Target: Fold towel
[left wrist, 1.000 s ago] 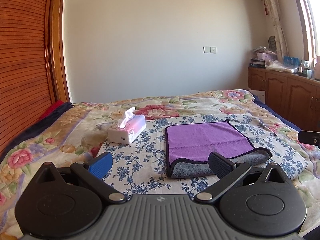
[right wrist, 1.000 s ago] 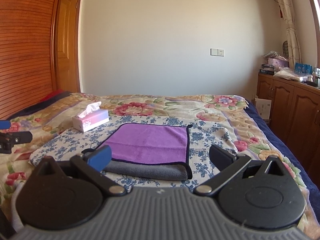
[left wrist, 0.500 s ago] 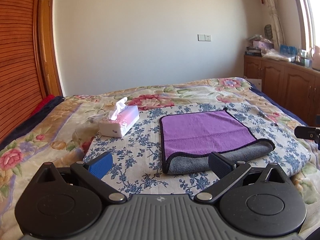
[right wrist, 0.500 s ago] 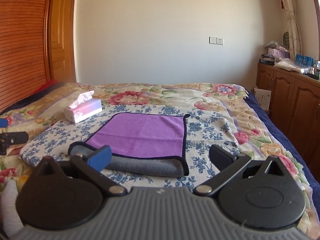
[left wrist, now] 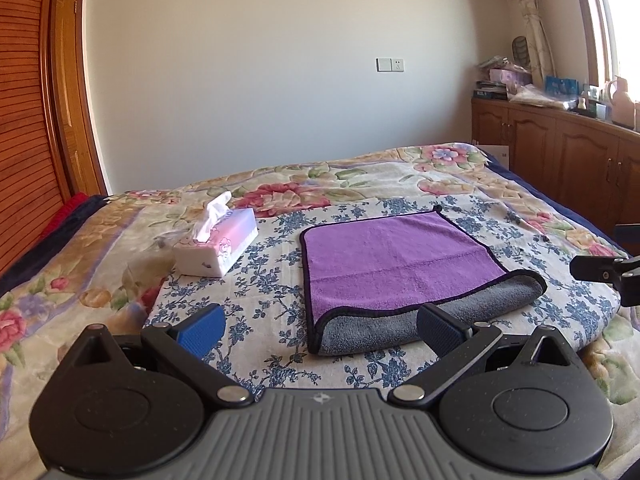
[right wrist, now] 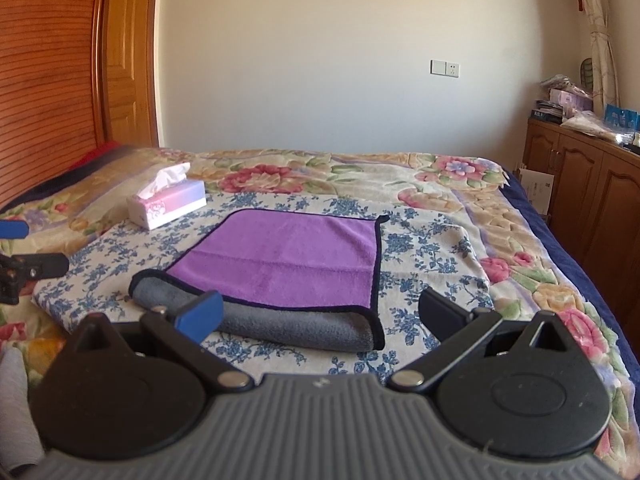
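Purple microfibre towel w/ grey underside and dark trim (left wrist: 394, 258) (right wrist: 288, 256) lies folded on the blue-and-white floral cloth (left wrist: 264, 280) spread over the bed w/ the large-flower quilt (left wrist: 360, 176). Purple layer is on top, flat; grey layer shows along the near edge as a rounded fold. A faint crease runs across the purple face, left to right.

Left gripper (left wrist: 320, 326) hovers at the near side of the towel, jaws wide apart, nothing between them. Its blue-padded finger (left wrist: 200, 328) is over bare cloth to the left of the towel; its dark finger (left wrist: 442, 330) sits in front of the grey fold, contact can't be told.

Right gripper (right wrist: 320, 314) is likewise spread apart and empty, near the towel's near edge. Its blue-padded finger (right wrist: 202, 314) overlaps the grey fold in view; its dark finger (right wrist: 444, 312) is over cloth to the right of the towel.

White-and-pink tissue box w/ a tissue sticking up (left wrist: 218, 246) (right wrist: 168, 200) stands on the cloth, far left of the towel, apart from it. Wooden cabinets (left wrist: 560, 152) run along the right wall.
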